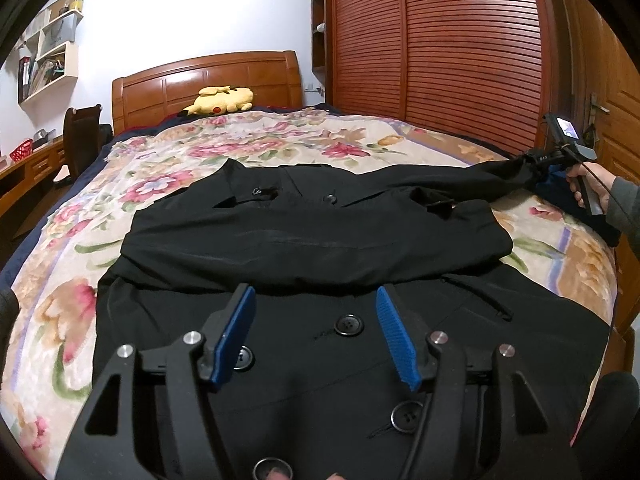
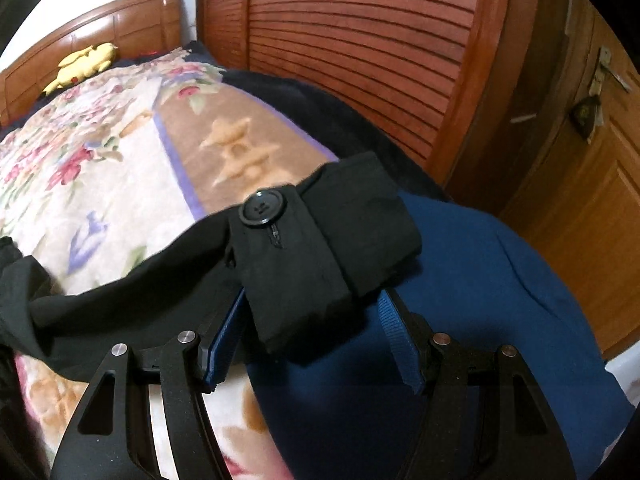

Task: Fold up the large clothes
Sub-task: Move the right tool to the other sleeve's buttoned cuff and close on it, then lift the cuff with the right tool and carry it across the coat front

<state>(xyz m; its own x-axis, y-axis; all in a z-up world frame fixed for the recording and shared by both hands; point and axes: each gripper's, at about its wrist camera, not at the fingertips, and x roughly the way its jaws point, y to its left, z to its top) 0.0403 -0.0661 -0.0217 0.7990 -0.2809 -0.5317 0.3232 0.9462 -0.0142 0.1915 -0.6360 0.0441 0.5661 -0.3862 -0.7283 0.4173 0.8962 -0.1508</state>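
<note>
A black coat (image 1: 320, 240) lies spread on the bed, with its left sleeve folded across the chest. My left gripper (image 1: 316, 300) is open and empty just above the coat's buttoned front. The right sleeve stretches out to the right edge of the bed, where my right gripper (image 1: 536, 162) is at its cuff. In the right wrist view the buttoned cuff (image 2: 320, 240) lies between the blue pads (image 2: 224, 344) of my right gripper (image 2: 316, 300). The jaws stand wide apart around the cuff and do not pinch it.
The bed has a floral blanket (image 1: 120, 208) and a wooden headboard (image 1: 208, 80) with a yellow plush toy (image 1: 220, 100). A slatted wardrobe (image 1: 440, 40) and a door (image 2: 580, 200) stand to the right. A blue cloth (image 2: 480, 280) lies under the cuff. A desk and chair (image 1: 80, 136) are at the left.
</note>
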